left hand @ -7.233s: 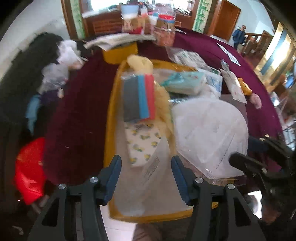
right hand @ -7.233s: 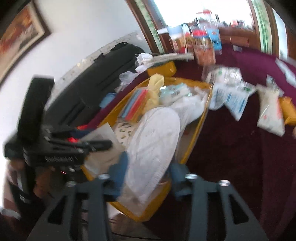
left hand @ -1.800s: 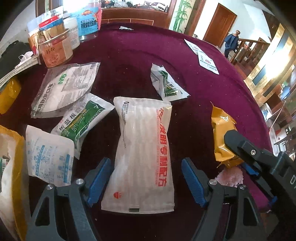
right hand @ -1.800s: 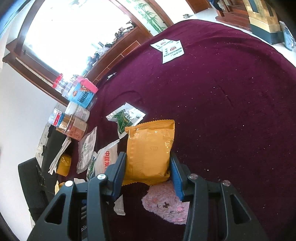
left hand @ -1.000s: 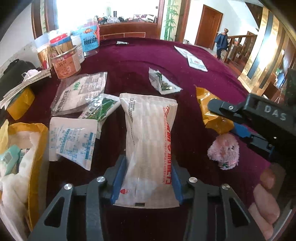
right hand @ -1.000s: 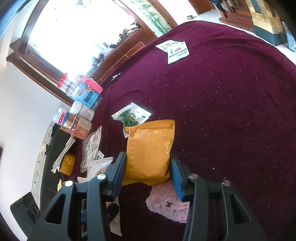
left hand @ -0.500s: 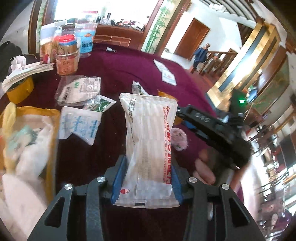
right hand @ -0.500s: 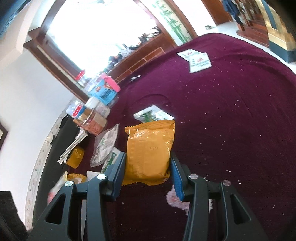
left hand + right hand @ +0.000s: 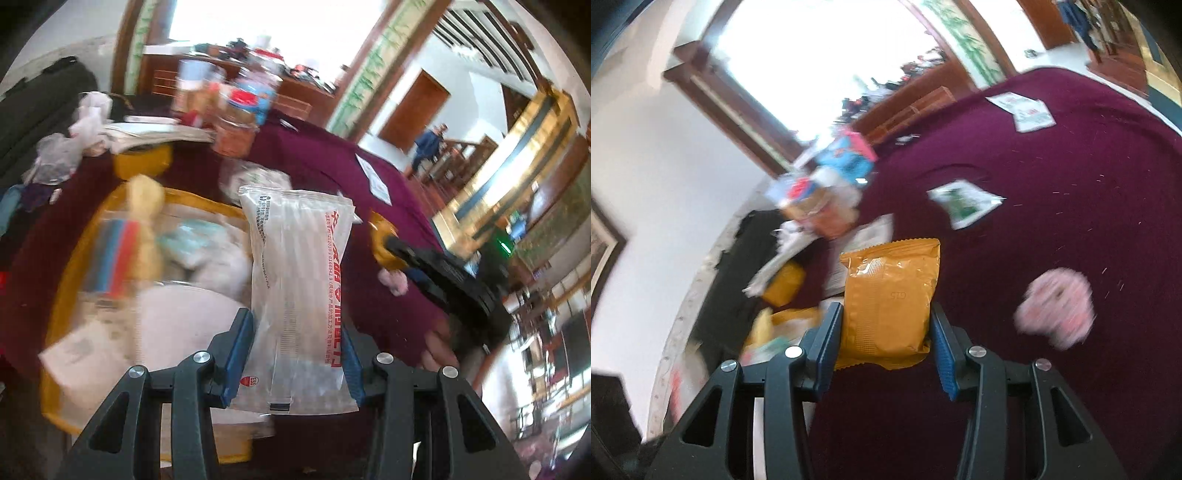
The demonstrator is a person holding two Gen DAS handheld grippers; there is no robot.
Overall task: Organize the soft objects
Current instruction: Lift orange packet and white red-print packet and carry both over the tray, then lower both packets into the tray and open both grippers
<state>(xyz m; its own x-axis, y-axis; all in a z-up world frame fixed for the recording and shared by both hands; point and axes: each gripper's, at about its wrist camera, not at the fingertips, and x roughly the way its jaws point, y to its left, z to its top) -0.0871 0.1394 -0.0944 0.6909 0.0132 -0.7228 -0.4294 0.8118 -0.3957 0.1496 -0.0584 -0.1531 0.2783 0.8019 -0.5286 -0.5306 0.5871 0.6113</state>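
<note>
Currently: left gripper (image 9: pixel 291 354), jaws clamped on clear pack (image 9: pixel 299 295) with red lettering, raised over yellow tray (image 9: pixel 62 291). Right gripper (image 9: pixel 884 347), jaws clamped on crinkled orange pouch (image 9: pixel 890 302), above maroon bench (image 9: pixel 1071 184); pink plush (image 9: pixel 1056 310) beside.

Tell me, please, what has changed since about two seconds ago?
The left hand-held gripper closed on the long clear packet with red print and carried it off the maroon tablecloth toward the yellow tray. The right hand-held gripper still clamps the orange foil pouch.
</note>
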